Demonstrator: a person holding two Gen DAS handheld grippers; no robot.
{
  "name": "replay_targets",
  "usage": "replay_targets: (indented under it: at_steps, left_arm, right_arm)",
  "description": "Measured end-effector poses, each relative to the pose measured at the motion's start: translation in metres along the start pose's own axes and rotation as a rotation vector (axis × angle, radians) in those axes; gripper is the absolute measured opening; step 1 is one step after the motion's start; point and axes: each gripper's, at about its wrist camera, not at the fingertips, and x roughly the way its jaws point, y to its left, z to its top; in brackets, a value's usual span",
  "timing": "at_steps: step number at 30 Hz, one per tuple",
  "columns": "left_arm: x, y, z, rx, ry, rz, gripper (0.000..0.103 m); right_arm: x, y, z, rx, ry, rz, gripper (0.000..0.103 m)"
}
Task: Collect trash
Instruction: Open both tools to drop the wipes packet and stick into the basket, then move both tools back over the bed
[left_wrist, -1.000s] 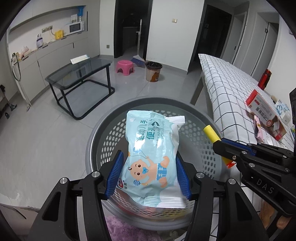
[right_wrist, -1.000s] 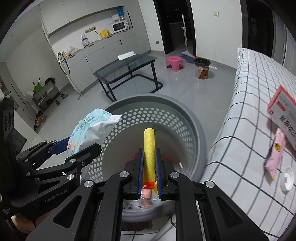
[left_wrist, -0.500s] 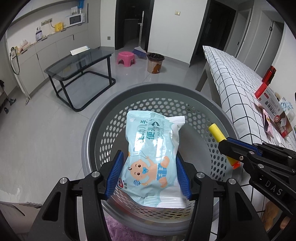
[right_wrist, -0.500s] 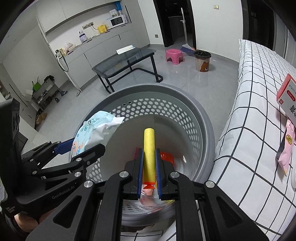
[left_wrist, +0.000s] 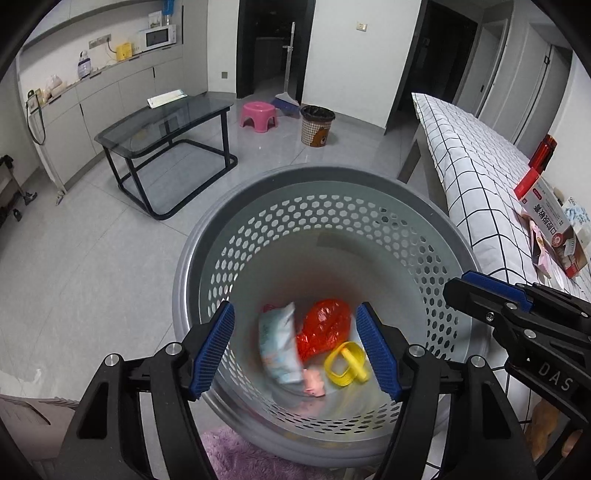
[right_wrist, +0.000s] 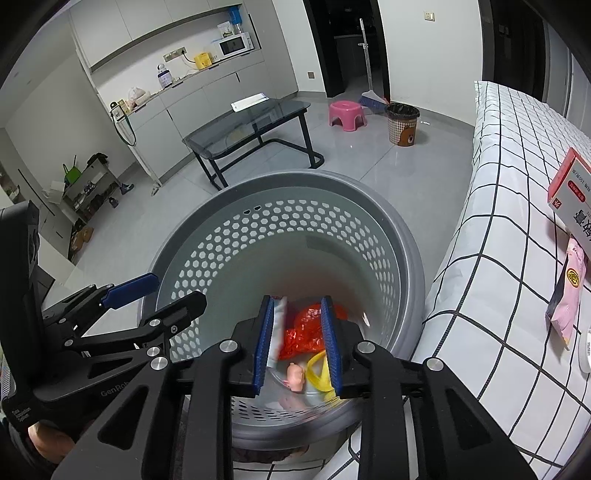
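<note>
A grey perforated basket (left_wrist: 258, 236) (right_wrist: 229, 236) stands on the floor beside the bed. Inside lie a light blue wipes pack (left_wrist: 277, 343), a red wrapper (left_wrist: 325, 328) (right_wrist: 303, 332), a yellow piece (left_wrist: 343, 363) (right_wrist: 319, 369) and a small pink item (left_wrist: 314, 384) (right_wrist: 295, 373). My left gripper (left_wrist: 295, 347) is open and empty over the basket's near rim. My right gripper (right_wrist: 297, 343) is open and empty over the basket too; it shows in the left wrist view (left_wrist: 487, 299), and the left one shows in the right wrist view (right_wrist: 129, 291).
The bed with a checked cover (left_wrist: 472, 177) (right_wrist: 498, 258) is on the right, with a red and white box (left_wrist: 550, 221) (right_wrist: 570, 188) and a pink packet (right_wrist: 569, 284). A glass table (left_wrist: 166, 125), pink stool (left_wrist: 258, 114) and small bin (left_wrist: 317, 125) stand across the floor.
Both grippers opened. The wipes pack left my left gripper and the yellow stick left my right gripper; both now lie in the basket.
</note>
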Motion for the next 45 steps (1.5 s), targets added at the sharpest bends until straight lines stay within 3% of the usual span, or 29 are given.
replay_targets:
  at_steps: [16,27,32,45]
  left_arm:
    - [-0.004,-0.001,-0.002,-0.003,-0.004,0.015,0.069]
    - [-0.012,0.001,-0.003,-0.008,-0.013,0.025,0.072]
    - [-0.018,-0.001,-0.002,-0.008,-0.031,0.040,0.077]
    - [-0.046,-0.035,-0.004,0.018,-0.133,0.096,0.085]
  right_arm:
    - [-0.001,0.001,0.000,-0.002,-0.002,-0.002,0.028]
    - [-0.005,-0.001,-0.001,0.003,-0.007,0.001,0.035]
    - [-0.012,-0.004,-0.001,0.016,-0.019,-0.006,0.049]
    - [-0.070,-0.037,-0.035,0.071,-0.117,-0.142,0.062]
